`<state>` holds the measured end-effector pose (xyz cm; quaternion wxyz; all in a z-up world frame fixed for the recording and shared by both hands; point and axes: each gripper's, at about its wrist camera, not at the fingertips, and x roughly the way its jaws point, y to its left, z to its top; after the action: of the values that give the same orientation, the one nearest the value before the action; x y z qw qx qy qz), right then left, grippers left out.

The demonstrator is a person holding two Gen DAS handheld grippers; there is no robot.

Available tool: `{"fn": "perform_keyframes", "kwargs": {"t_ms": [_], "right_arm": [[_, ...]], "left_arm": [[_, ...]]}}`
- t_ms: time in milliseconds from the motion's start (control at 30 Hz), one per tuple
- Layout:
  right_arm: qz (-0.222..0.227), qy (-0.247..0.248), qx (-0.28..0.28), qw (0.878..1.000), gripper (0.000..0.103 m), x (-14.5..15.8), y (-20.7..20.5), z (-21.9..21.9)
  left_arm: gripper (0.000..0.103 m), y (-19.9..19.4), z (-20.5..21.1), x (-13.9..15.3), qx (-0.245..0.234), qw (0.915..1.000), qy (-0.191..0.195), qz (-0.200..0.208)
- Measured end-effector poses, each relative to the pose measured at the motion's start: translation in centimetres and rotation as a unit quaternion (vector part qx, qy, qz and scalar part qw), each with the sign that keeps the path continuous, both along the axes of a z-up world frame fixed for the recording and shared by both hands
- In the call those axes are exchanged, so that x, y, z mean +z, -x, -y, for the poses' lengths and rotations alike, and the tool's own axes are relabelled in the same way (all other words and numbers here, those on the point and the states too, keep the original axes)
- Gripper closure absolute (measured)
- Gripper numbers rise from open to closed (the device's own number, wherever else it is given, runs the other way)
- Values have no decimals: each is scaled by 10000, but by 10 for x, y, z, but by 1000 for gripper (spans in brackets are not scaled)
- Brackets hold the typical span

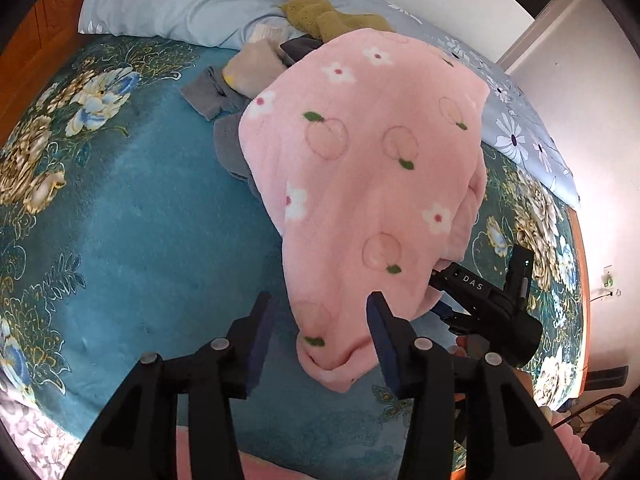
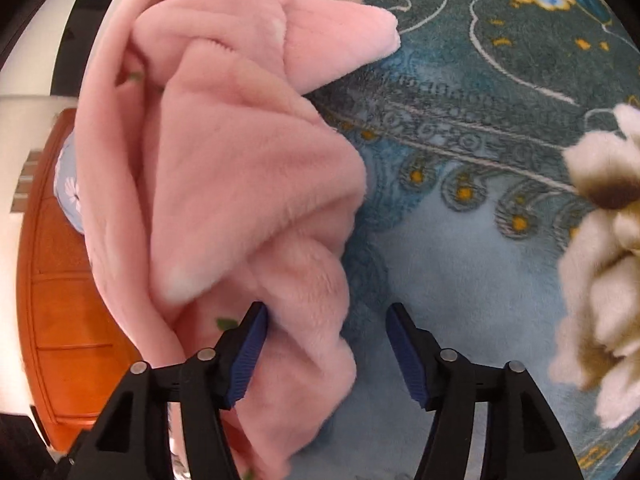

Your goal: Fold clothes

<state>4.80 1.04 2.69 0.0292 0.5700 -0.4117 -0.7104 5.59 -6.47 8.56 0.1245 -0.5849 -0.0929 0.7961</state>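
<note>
With both claws spread and holding nothing, centre your left claw (image 1: 320, 312) on the fleece (image 1: 360, 160) corner on the bed (image 1: 140, 220) and your right claw (image 2: 326, 332) around its bunched edge before you close.

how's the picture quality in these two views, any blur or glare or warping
Left wrist view: sharp, strong fisheye bending of the teal floral bedspread, wall at right washed out by glare. Right wrist view: the pink fleece garment and the cream flower print on the right edge are blurred; blue pads of the tongs stay crisp.
</note>
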Motion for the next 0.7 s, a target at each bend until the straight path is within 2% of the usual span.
{"fn": "perform_keyframes", "kwargs": {"t_ms": [67, 100, 133, 167, 200, 267, 333, 400, 500, 600, 700], "right_arm": [[4, 187, -20, 9998, 33, -2, 7, 5], [-6, 319, -43, 9995, 44, -1, 10, 7], [-6, 374, -60, 9993, 73, 1, 11, 9], [4, 354, -70, 9993, 86, 5, 13, 9], [-17, 257, -71, 9996, 90, 10, 13, 8], [-343, -227, -17, 9992, 92, 35, 9, -1], [-761, -830, 78, 9936, 92, 66, 3, -13], [-1184, -1601, 155, 9799, 92, 101, -9, -34], [-1616, -2448, -62, 9560, 93, 155, -26, -81], [-1816, -3045, -570, 9333, 93, 223, -47, -154], [-1929, -3701, -992, 9033, 93, 278, -87, -213]], "left_arm": [[54, 5, -4, 1, 57, 10000, -39, 11], [54, 7, -5, 2, 57, 10000, -40, -13], [54, 10, -7, 4, 49, 10000, -14, -36], [54, 12, -10, 6, 42, 10000, 16, -58], [54, 16, -14, 8, 19, 10000, 37, -90], [54, 22, -24, 15, -52, 9998, 28, -193], [54, 28, -35, 21, -155, 9994, 7, -309], [54, 33, -48, 24, -251, 9991, -60, -349], [54, 38, -70, 24, -441, 9983, -176, -342], [54, 40, -89, 18, -588, 9975, -255, -284], [54, 40, -107, 8, -667, 9973, -253, -155]]}}
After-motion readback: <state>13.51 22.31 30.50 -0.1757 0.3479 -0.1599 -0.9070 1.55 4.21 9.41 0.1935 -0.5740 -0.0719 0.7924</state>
